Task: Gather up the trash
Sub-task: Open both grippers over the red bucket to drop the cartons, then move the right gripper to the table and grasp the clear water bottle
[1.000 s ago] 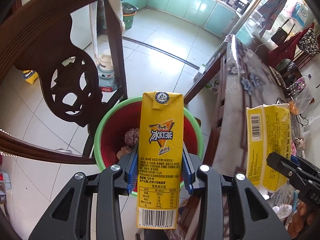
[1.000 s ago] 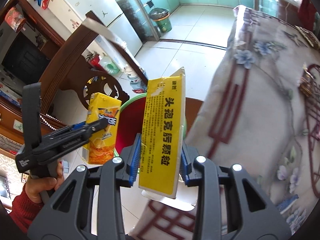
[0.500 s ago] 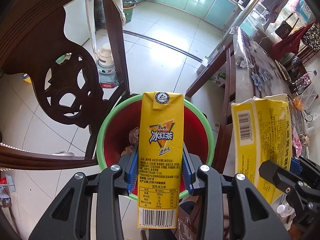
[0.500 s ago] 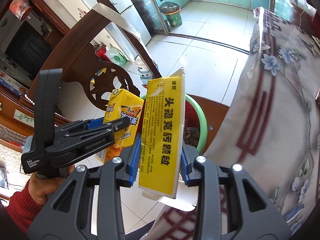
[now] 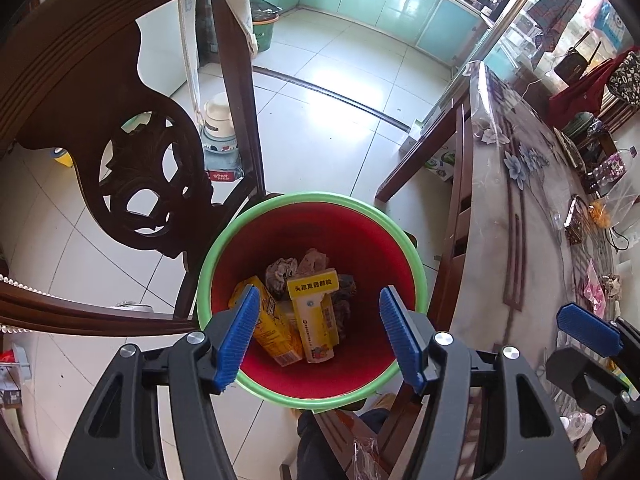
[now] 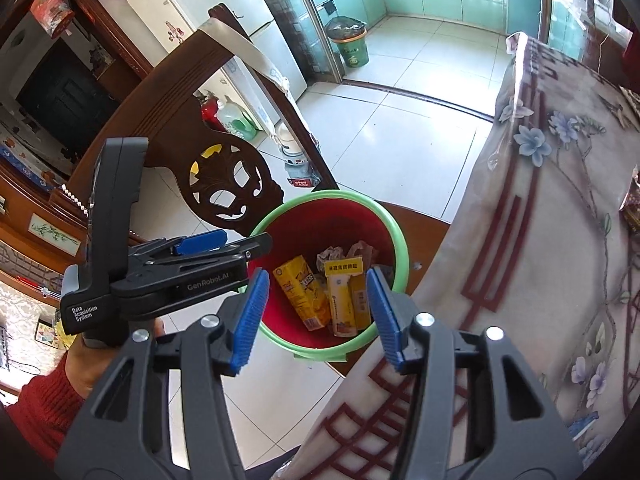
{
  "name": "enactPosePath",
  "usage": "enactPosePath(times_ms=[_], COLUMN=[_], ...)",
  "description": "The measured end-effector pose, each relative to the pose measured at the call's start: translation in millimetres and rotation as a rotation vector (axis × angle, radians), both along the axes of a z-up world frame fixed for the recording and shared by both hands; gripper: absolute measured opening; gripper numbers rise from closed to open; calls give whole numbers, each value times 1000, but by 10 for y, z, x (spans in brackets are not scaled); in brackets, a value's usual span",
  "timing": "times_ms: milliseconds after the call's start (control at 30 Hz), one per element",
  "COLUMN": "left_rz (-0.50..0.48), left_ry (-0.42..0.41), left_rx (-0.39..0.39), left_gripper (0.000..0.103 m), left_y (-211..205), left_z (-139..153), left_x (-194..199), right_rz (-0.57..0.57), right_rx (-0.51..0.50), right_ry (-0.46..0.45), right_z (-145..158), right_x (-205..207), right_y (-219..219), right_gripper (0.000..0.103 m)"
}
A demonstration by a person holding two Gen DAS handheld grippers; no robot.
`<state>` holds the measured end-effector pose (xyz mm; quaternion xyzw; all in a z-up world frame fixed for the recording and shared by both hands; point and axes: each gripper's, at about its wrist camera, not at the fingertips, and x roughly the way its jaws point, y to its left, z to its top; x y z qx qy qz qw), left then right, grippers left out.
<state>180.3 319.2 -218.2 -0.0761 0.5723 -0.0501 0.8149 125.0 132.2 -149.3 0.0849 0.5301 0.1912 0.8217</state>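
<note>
we are at the drop: both the left claw (image 5: 316,334) and right claw (image 6: 314,314) have just been opening, nothing between them, jaws apart. the drink carton (image 5: 270,322) and medicine box (image 5: 314,314) lie in the red bin (image 5: 256,216). next we look to the table (image 5: 520,240) for more trash. only the right view shows the hand (image 6: 86,354) gripping the left tool.

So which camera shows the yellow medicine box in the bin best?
The left wrist view: it looks almost straight down into the red bin, so the yellow medicine box shows large. The right wrist view shows it smaller, from the side.
</note>
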Motion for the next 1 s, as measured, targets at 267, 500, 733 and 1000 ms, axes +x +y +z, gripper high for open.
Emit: enactPosePath(times_ms=[267,500,733,1000], left_rz=[-36,-98,-145,-188], left_ry=[-14,-40,-54,-47], left_rx=[2,20,17,-21], left_gripper=[60,70,70,70], left_y=[-240,-560,-917,-1591], left_z=[76,193,295,324], left_x=[-82,-162,-258,-486], right_rz=[-42,-66,-54,-31], right_rx=[-12,-38,-287,-475], right_ry=[-34,-35,25,207], right_z=[141,195,84,-120], right_x=[-149,-479,-1108,-1882], right_y=[-269,-683,-1527,-2810], right_gripper=[54,60,63,64])
